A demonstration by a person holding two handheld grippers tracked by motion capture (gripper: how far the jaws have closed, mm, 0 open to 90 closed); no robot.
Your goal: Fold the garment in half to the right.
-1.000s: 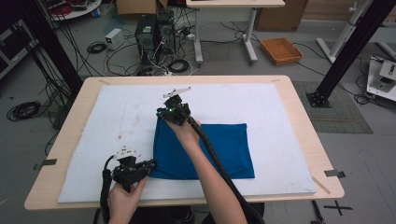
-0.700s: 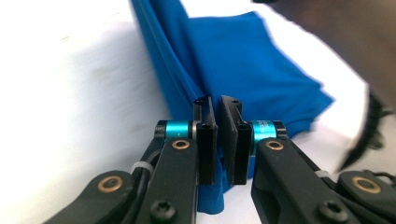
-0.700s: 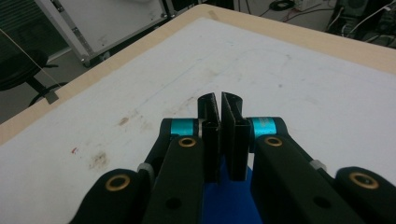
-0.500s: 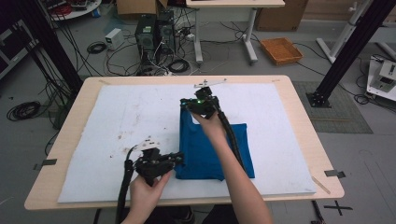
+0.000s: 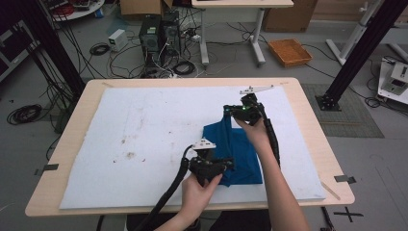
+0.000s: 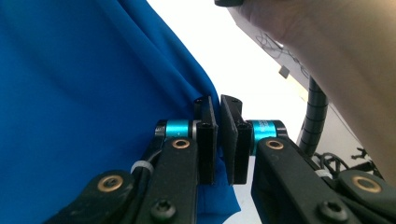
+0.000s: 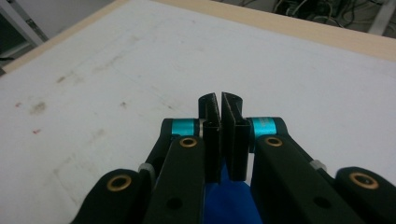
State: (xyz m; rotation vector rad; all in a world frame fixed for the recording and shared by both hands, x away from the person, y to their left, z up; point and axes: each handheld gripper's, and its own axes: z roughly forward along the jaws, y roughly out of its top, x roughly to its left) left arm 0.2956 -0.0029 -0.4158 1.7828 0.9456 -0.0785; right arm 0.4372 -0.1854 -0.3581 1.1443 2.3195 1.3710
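A blue cloth (image 5: 243, 144) lies on the white mat (image 5: 144, 125), right of the middle, with its left part lifted and folded over. My left gripper (image 5: 226, 165) is at the cloth's near edge and my right gripper (image 5: 230, 110) at its far edge. Each is shut on a pinch of the cloth. In the left gripper view the jaws (image 6: 218, 100) are pressed together, with blue cloth (image 6: 93, 93) at their left and beneath them. The right gripper view has its jaws (image 7: 219, 98) closed over the mat, and blue cloth (image 7: 224, 205) hangs below them.
The mat covers most of a wooden table (image 5: 312, 120) and has brown stains (image 5: 129, 155) left of centre. The other hand (image 6: 327, 42) and a black cable (image 6: 316, 116) are close by in the left gripper view. Computers, cables and a basket (image 5: 289, 51) lie on the floor beyond.
Both grippers have moved to the right across the table, carrying the cloth's left edge with them. The cloth's visible spread has become narrower and shifted right.
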